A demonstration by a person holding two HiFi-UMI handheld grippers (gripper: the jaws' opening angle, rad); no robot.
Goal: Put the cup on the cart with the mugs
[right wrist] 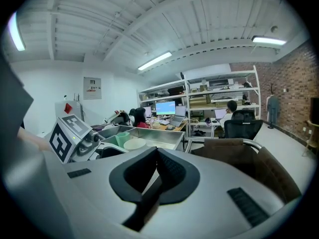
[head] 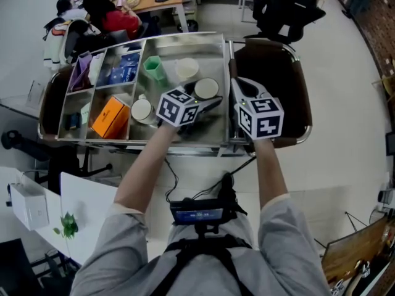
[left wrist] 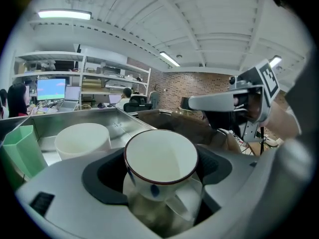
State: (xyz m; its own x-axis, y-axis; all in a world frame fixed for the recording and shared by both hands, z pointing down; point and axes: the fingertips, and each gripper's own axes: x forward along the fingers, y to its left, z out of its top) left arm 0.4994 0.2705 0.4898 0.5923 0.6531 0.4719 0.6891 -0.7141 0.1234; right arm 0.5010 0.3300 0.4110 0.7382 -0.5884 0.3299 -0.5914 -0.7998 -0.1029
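Left hand-held gripper (left wrist: 162,176) is clamping the upright cup (left wrist: 160,156) over the cart (left wrist: 114,121), a white mug (left wrist: 82,139) sitting just left of the cup and the right hand-held gripper (right wrist: 155,176), jaws together and empty, hovering to the cup's right.

There are three white cups (head: 187,68), one green cup (head: 154,68) and one orange box (head: 110,117). All are at one cart (head: 185,36).

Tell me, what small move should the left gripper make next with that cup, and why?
Probably lower it the last bit. The left gripper is shut on the cup, which hangs over the cart's steel tray beside a white cup and a green cup. Whether its base touches the tray can't be seen, so easing down before opening the jaws seems safest.
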